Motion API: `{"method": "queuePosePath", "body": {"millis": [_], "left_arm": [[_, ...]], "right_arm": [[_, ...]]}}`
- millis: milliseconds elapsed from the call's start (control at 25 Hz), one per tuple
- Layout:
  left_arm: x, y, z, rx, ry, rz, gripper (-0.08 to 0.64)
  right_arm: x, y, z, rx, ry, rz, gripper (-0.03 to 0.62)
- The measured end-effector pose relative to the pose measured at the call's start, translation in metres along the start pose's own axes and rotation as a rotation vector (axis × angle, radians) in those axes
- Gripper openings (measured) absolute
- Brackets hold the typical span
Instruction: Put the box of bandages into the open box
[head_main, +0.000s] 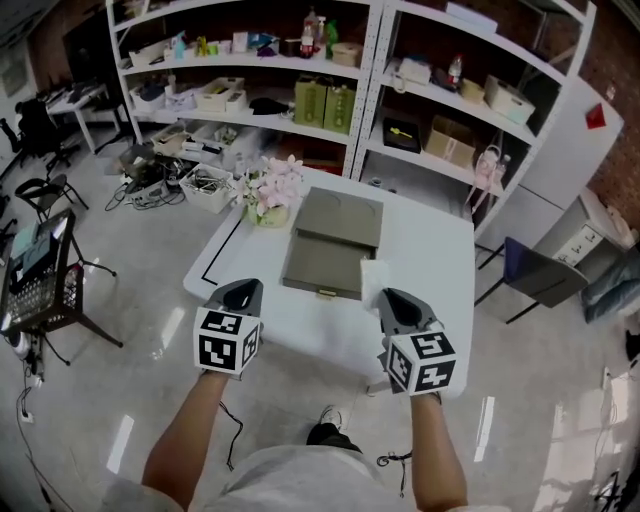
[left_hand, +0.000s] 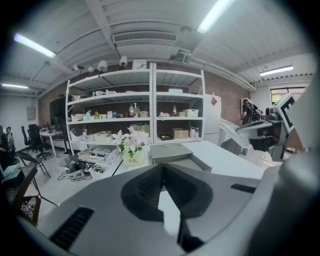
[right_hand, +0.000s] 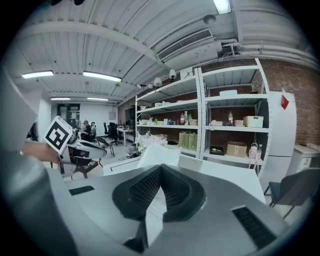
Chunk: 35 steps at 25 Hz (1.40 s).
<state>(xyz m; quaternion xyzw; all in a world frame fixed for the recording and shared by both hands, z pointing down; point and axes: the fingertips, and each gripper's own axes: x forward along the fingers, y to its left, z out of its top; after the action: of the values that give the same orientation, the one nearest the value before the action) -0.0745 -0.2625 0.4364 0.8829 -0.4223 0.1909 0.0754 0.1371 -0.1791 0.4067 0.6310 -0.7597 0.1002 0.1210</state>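
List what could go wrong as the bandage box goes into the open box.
The right tongs are shut just short of the bandage box; unless opened first, they may shove it across the table. The flower pot stands close beside the open box, so a wide left-side swing could topple it.

Glossy reflective floor (head_main: 140, 290), table (head_main: 430, 260) was smooth matt white, open box (head_main: 322, 262) matt grey, shelving (head_main: 372, 60) painted metal
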Motion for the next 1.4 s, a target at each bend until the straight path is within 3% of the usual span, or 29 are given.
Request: {"method": "queuePosePath", "body": {"millis": [600,1400], "left_arm": [[0.07,-0.005,0.017,-0.041,0.048,0.093,0.003],[0.087,0.003,-0.001,-0.092,0.094,0.207,0.003]], "right_arm": [[0.076,-0.054,0.009,-0.018,0.028,0.147,0.005],[0.147,-0.047,-0.019,-0.103,0.13,0.319,0.005]]}}
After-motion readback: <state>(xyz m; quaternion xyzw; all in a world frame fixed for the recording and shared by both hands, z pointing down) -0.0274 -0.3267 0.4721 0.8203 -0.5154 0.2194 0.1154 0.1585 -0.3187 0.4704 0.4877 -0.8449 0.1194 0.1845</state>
